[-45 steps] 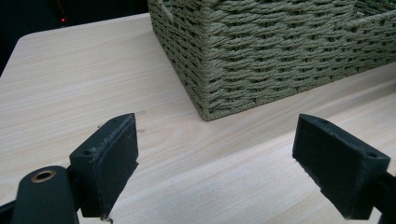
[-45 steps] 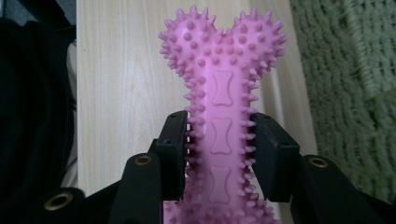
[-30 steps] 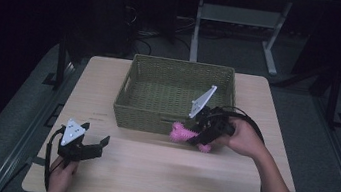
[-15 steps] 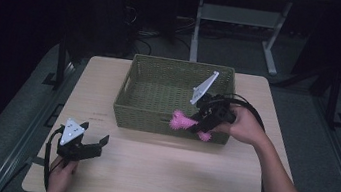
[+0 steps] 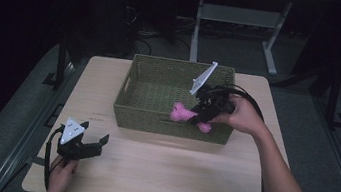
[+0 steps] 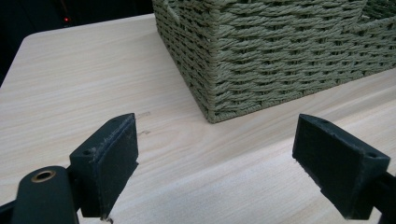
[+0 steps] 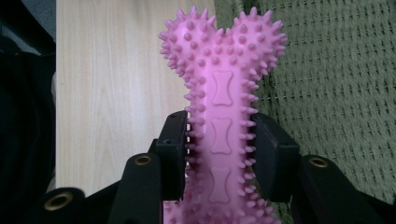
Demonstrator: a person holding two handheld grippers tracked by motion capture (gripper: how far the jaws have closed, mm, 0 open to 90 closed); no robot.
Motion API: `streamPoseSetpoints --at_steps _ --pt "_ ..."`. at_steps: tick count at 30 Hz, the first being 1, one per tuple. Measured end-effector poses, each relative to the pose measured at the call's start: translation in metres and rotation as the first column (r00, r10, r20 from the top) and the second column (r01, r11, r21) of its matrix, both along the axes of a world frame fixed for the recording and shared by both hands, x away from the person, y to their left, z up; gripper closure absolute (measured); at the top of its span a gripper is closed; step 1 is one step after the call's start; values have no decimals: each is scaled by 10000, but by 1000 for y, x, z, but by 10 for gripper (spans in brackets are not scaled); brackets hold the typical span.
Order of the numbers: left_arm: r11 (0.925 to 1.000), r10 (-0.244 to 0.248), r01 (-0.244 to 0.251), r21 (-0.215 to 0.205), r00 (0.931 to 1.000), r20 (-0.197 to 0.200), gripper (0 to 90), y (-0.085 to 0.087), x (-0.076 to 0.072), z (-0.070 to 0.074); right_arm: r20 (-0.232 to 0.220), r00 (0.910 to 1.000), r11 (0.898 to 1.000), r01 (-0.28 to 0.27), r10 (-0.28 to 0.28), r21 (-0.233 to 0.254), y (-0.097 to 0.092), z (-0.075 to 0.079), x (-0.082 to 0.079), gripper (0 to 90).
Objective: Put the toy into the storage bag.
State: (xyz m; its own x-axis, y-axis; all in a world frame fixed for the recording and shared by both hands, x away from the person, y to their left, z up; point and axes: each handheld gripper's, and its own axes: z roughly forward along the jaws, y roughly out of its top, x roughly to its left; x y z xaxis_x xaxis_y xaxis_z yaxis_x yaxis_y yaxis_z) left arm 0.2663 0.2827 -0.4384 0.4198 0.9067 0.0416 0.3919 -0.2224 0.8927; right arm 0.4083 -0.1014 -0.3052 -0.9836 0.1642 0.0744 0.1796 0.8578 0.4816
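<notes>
We take the basket [image 5: 146, 108] as our landmark and read from left to right.

Well to the left of the basket and nearer to us, our left tongs [image 5: 93, 144] rest low over the counter [image 5: 167, 176], apart from everything. Their jaws stand wide apart with nothing between them; in the left gripper view [image 6: 215, 154] they point at the basket's near corner [image 6: 261, 60]. We judge this hand is parked there so it stays out of the way while the other one works.

At the basket's right end, our right tongs [image 5: 195, 115] are clamped on a pink bone [image 5: 182, 114], a spiky rubber toy. In the right gripper view the jaws [image 7: 222, 154] press on the bone's [image 7: 223, 107] narrow shaft from both sides, with one knobbed end sticking out ahead. Gripping the waist makes sense to us: the knobs at either end keep the bone from sliding out.

The bone hangs over the basket's near right part, off the basket floor as far as we can tell. We judge the step in hand is carrying it in to set it down; opening the jaws above the woven floor is what remains.
</notes>
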Motion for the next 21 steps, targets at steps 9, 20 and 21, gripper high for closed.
streamPoseSetpoints --at_steps 9,20,21 --pt "9999 -111 111 50 9999 -70 138 -2 2 -1 -155 9998 9999 114 -114 -7 2 4 15 582" --pt "10000 -45 44 -38 9999 -103 139 -1 4 -2 -234 9994 9996 272 -273 -49 3 6 34 582" --pt "10000 -45 44 -38 9999 -103 139 -1 4 -2 -234 9994 9996 272 -273 -49 3 6 34 582"
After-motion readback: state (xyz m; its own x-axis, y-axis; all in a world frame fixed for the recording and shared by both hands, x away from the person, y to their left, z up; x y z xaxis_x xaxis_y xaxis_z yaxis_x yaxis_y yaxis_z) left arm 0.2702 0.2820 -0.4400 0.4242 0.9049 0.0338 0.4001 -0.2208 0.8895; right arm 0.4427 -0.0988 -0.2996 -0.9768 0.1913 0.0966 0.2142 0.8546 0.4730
